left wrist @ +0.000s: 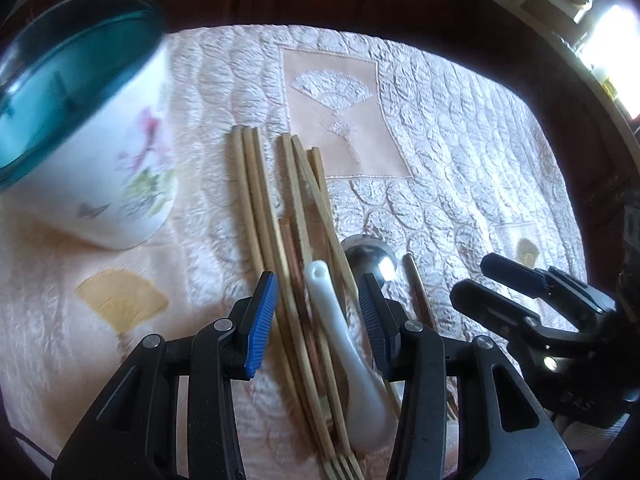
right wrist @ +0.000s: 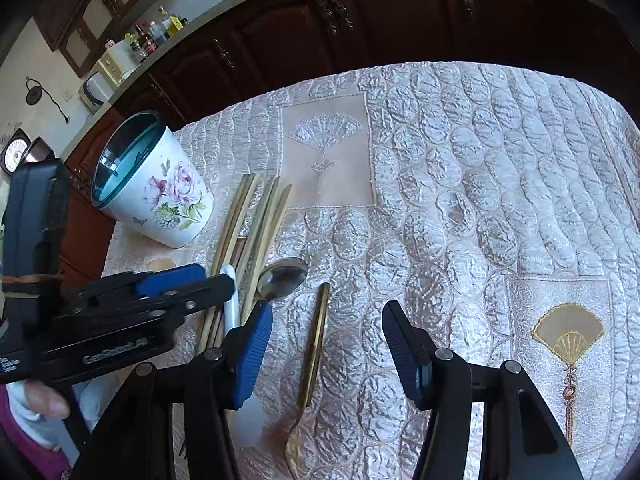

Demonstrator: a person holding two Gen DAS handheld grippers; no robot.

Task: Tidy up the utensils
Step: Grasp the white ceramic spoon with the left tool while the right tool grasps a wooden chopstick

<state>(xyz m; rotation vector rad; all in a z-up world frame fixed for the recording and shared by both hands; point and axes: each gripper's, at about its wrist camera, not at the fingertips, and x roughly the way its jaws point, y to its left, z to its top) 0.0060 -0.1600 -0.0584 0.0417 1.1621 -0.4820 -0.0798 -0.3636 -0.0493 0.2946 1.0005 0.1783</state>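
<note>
Left wrist view: wooden chopsticks (left wrist: 256,216) are laid in a loose bundle on the quilted tablecloth (left wrist: 460,152), beside the floral cup (left wrist: 116,160) (teal rim); the left gripper (left wrist: 316,316) is spread over a white ceramic spoon (left wrist: 344,356). The right gripper (right wrist: 326,348) is held apart above a gold fork (right wrist: 314,352).

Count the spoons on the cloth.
2. White ceramic spoon lies on the chopsticks, between the left gripper fingers; metal spoon just right, handle hidden. More may be hidden.
</note>
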